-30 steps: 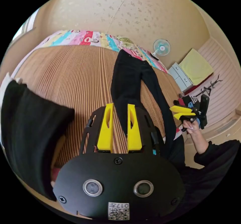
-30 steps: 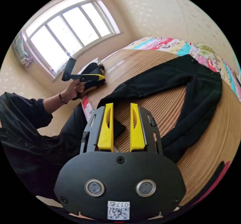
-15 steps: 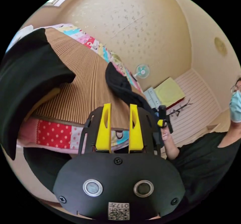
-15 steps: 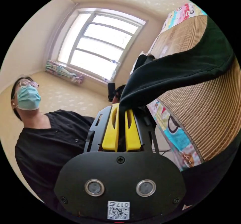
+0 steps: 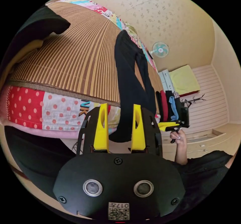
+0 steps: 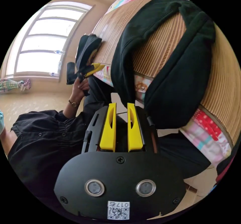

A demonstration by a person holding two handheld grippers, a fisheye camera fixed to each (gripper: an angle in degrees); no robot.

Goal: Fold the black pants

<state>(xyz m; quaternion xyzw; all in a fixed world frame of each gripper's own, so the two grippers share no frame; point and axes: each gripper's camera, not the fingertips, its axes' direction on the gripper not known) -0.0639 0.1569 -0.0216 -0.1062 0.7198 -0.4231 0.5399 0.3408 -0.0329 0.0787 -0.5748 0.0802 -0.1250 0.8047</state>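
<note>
The pants (image 5: 129, 83) lie flat, legs hanging off the bed (image 5: 75, 58). No fold yet. Left gripper (image 5: 118, 123) gapes wide; right gripper (image 6: 121, 123) gapes a little, holding nothing.

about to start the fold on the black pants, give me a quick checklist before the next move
1. Black pants on the striped mat, waist far, both legs spread apart: ok.
2. Leg ends on the mat: not ok, both hang over the bed edge.
3. Left gripper open, nothing between its jaws: ok.
4. Right gripper gripping a leg end: cannot tell; jaws stand close, dark between them.
5. Other black garment apart from the pants: ok.
</note>
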